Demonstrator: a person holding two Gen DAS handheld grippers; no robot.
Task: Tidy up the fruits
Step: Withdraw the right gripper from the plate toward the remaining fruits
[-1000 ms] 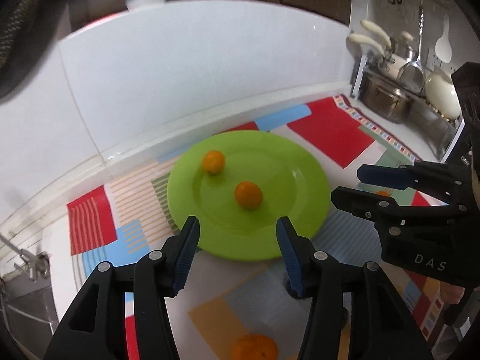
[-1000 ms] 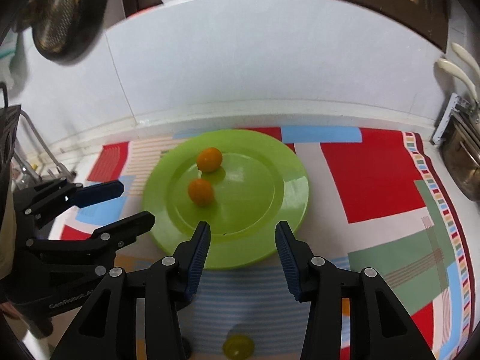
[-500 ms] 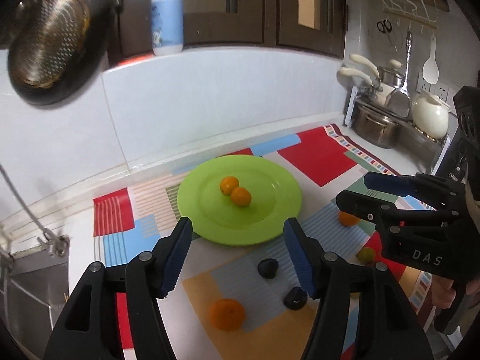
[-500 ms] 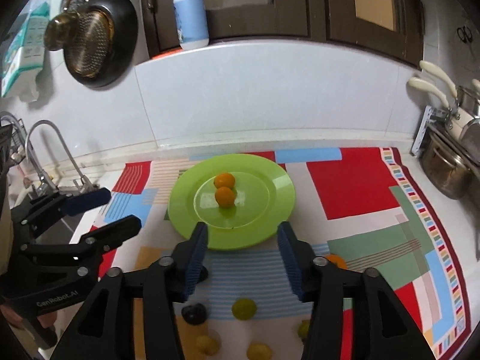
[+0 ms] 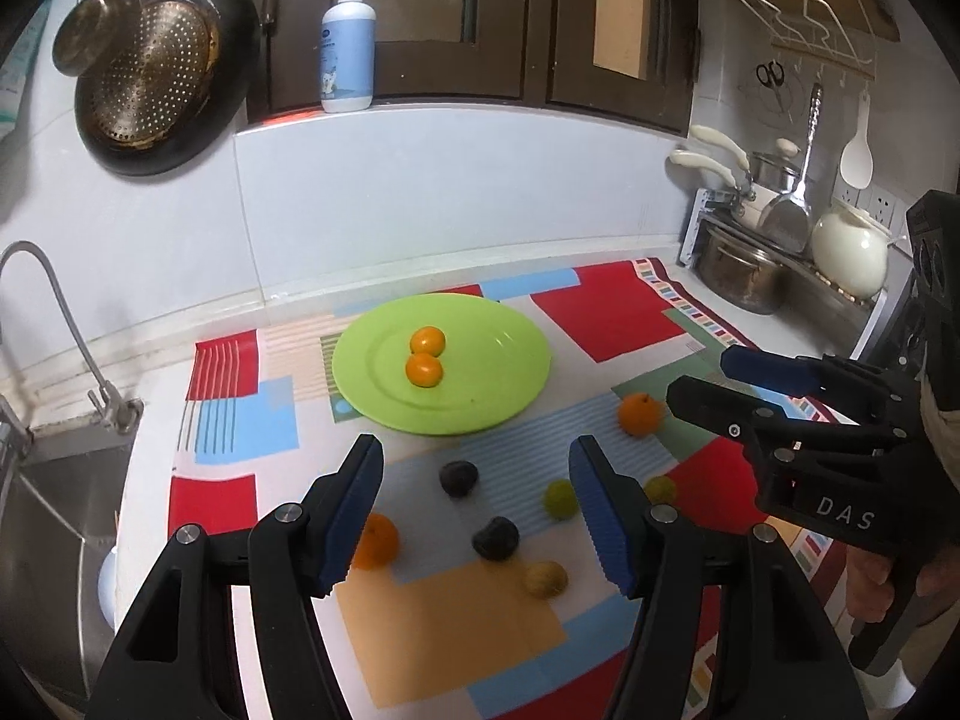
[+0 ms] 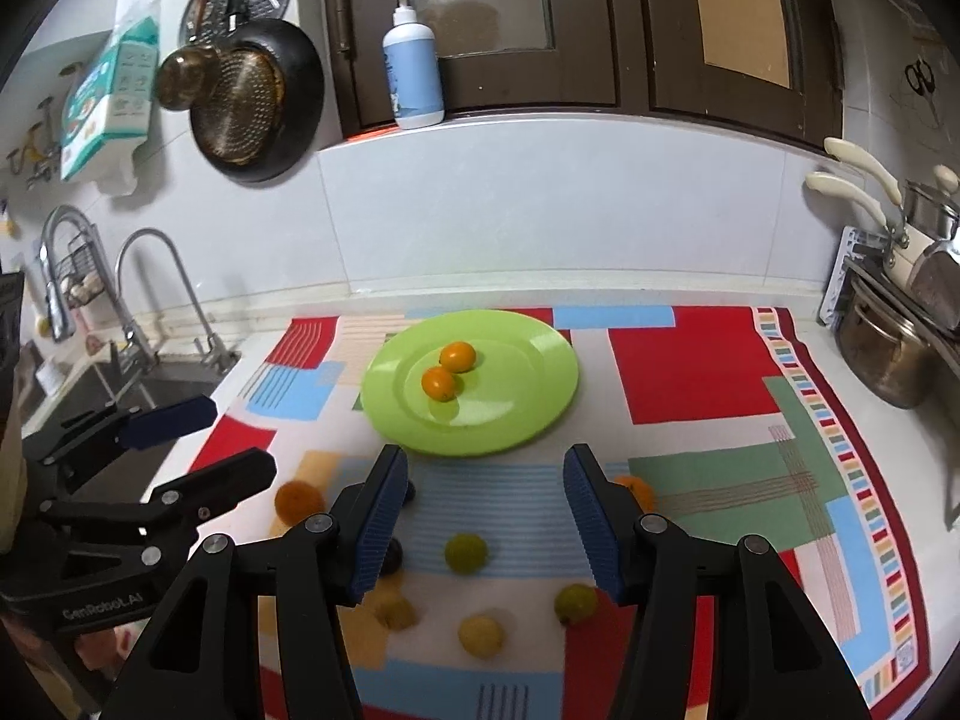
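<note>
Both tools drew back — two oranges (image 5: 425, 369) touching on plate (image 5: 510, 372)

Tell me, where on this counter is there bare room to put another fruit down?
The green plate has open room to the right of its two oranges. The big red patch of the mat, between the plate and the steel pot, is bare too. The striped stretch in front of the plate is crowded with loose fruit.
</note>
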